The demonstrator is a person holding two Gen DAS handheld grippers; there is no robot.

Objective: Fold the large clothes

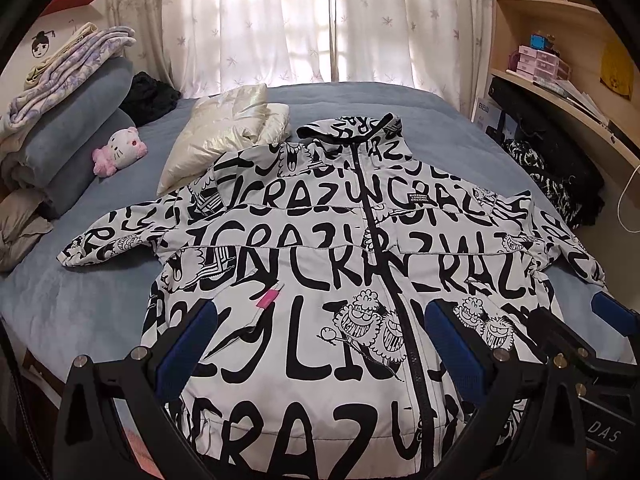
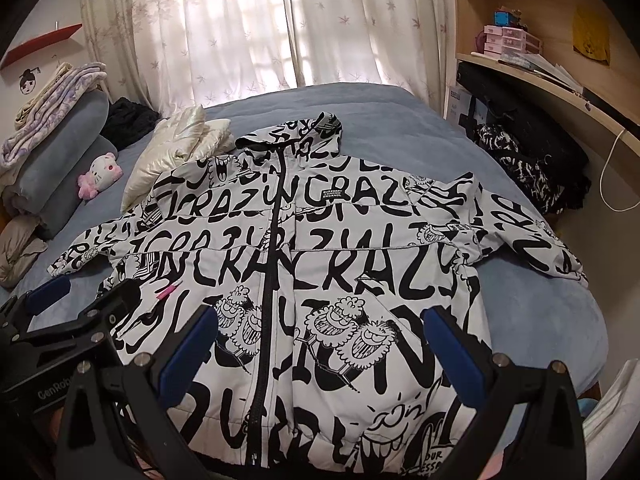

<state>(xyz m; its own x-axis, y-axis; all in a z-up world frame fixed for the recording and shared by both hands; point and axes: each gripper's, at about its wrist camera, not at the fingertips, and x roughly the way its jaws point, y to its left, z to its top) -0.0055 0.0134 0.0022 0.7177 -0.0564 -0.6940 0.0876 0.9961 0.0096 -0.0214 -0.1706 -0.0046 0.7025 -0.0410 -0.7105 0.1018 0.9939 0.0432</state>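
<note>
A white zip jacket (image 1: 320, 248) covered in black lettering and cartoon faces lies flat, front up, on the blue bed, sleeves spread to both sides, hood toward the window. It fills the right wrist view (image 2: 328, 248) too. My left gripper (image 1: 320, 344) is open and empty, hovering over the jacket's lower left half. My right gripper (image 2: 320, 344) is open and empty over the lower right half. Each gripper shows at the edge of the other's view: the right gripper (image 1: 568, 332) and the left gripper (image 2: 80, 304).
A cream puffy garment (image 1: 224, 132) lies beyond the jacket's left shoulder. A pink plush cat (image 1: 120, 150), rolled blue bedding (image 1: 80, 136) and folded blankets sit at the left. A black patterned garment (image 1: 536, 172) hangs by the wooden desk and shelves (image 1: 568, 92) at the right.
</note>
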